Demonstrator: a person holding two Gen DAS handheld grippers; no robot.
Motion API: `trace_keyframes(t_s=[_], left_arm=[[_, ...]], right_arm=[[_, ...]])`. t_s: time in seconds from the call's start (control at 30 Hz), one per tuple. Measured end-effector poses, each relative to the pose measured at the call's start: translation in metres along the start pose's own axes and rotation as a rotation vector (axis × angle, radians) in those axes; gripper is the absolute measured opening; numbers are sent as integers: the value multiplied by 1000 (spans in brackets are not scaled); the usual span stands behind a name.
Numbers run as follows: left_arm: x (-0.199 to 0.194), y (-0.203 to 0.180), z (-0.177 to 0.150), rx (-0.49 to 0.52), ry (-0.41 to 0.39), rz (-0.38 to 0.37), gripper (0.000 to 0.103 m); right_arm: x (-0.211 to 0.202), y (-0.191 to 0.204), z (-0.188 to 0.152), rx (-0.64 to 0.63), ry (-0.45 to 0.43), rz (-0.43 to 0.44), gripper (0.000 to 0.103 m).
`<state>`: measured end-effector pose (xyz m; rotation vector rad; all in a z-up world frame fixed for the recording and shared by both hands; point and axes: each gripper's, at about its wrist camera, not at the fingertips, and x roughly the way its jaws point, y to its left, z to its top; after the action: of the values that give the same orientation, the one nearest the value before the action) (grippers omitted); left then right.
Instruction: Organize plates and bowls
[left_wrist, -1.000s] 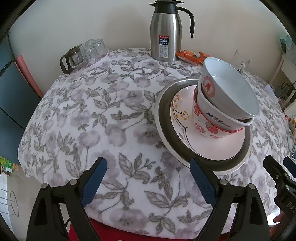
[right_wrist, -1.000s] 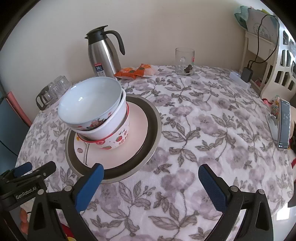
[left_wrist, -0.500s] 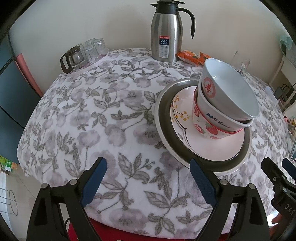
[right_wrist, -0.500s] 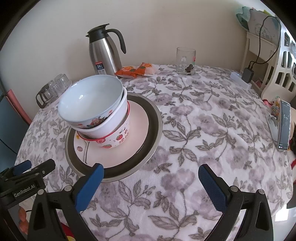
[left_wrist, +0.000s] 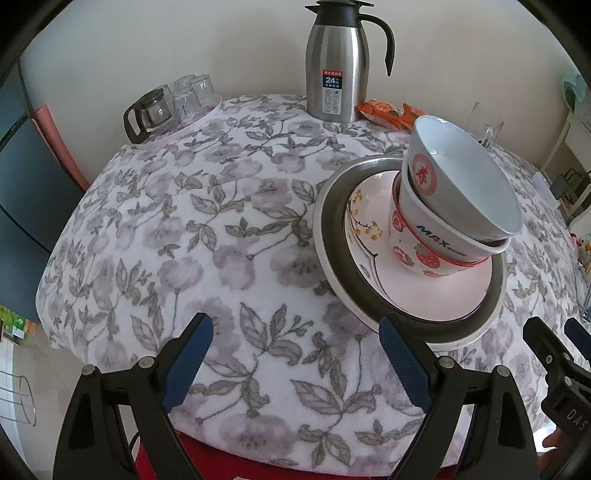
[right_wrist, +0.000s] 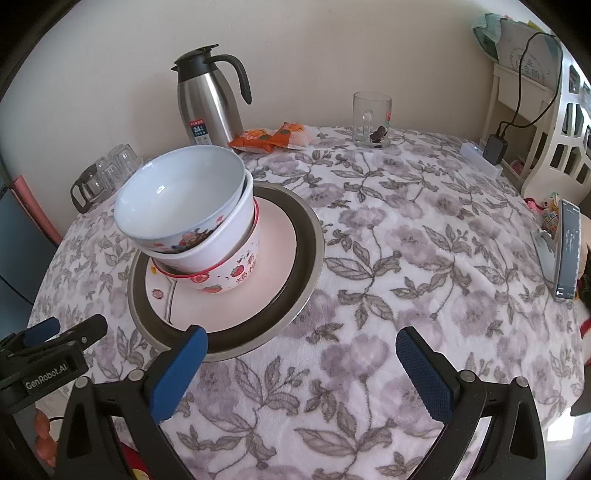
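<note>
The left gripper (left_wrist: 295, 354) has its jaws spread wide with nothing between them, only the flowered cloth of the tabletop (left_wrist: 207, 236) beneath; its right blue pad stands just in front of the near rim of the dark-rimmed plate (left_wrist: 328, 243), and whether it touches the rim cannot be told. The right gripper (right_wrist: 299, 365) is likewise released, jaws wide over bare cloth, its left pad at the near edge of the same plate.

Between the two grippers sits the stack: the dark-rimmed plate lies flat on the cloth, a smaller pink plate (right_wrist: 277, 254) rests inside it, and three nested bowls stand on the pink plate toward its left side as the right wrist view shows it. The lowest is the strawberry bowl (right_wrist: 236, 275), in it a white bowl (left_wrist: 439, 236) with "MAX" lettering, and on top a pale blue bowl (right_wrist: 181, 192), empty and tilted.

Farther back near the wall stand a steel thermos jug (left_wrist: 334, 70), orange snack packets (right_wrist: 269, 138) just beside it, a glass mug (right_wrist: 371, 118), and a cluster of glasses with a small glass pot (left_wrist: 151, 112) at the far left edge
</note>
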<state>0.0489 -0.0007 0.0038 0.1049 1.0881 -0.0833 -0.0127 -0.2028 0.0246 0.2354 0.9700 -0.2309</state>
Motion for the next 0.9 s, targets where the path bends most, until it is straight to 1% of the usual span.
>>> trace_keyframes(t_s=[0.33, 0.5, 0.9], left_arm=[[-1, -2, -1, 3, 1, 8, 92], [-4, 0, -1, -15, -21, 5, 92], [-2, 0, -1, -7, -8, 4, 92]], right_arm=[[1, 1, 0, -4, 4, -1, 103], [2, 1, -1, -8, 7, 0, 103], [3, 1, -2, -15, 14, -2, 103]])
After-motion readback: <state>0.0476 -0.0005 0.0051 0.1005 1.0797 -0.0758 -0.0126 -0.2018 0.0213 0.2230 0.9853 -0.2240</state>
